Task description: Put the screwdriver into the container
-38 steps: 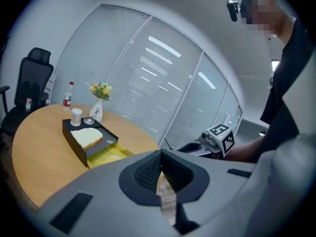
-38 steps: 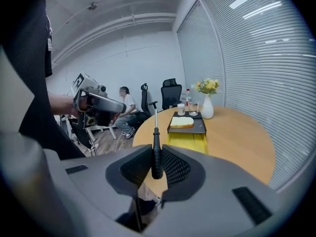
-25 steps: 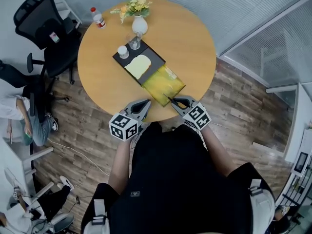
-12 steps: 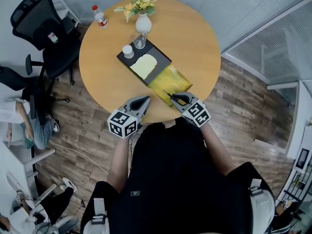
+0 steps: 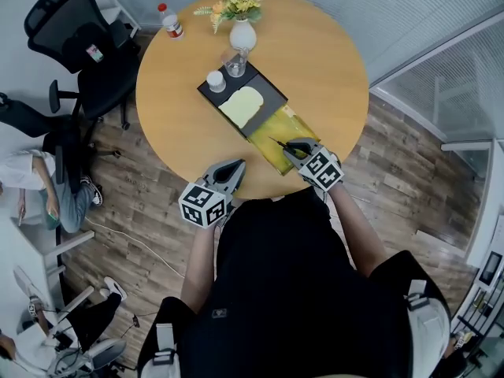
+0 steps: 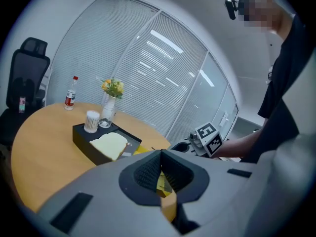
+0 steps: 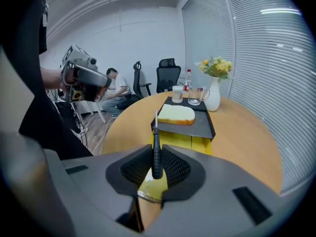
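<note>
My right gripper (image 5: pixel 295 146) (image 7: pixel 157 154) is shut on a screwdriver (image 5: pixel 280 144) (image 7: pixel 156 135) by its black handle, with the thin shaft pointing forward. It hovers over the near end of the yellow container (image 5: pixel 277 129) (image 7: pixel 190 141), which lies on the round wooden table (image 5: pixel 323 61) against a black tray (image 5: pixel 264 94). My left gripper (image 5: pixel 232 168) (image 6: pixel 161 154) is shut with nothing in it, at the table's near edge left of the container.
The black tray holds a pale slice of bread (image 5: pixel 242 105), a white cup (image 5: pixel 215 79) and a glass (image 5: pixel 235 61). A vase of flowers (image 5: pixel 242 31) and a bottle (image 5: pixel 171 22) stand at the far edge. Office chairs (image 5: pixel 79 46) and a seated person (image 5: pixel 31 183) are at the left.
My right gripper has carried the screwdriver forward from the container's near edge to above it. My left gripper has stayed shut at the table edge.
</note>
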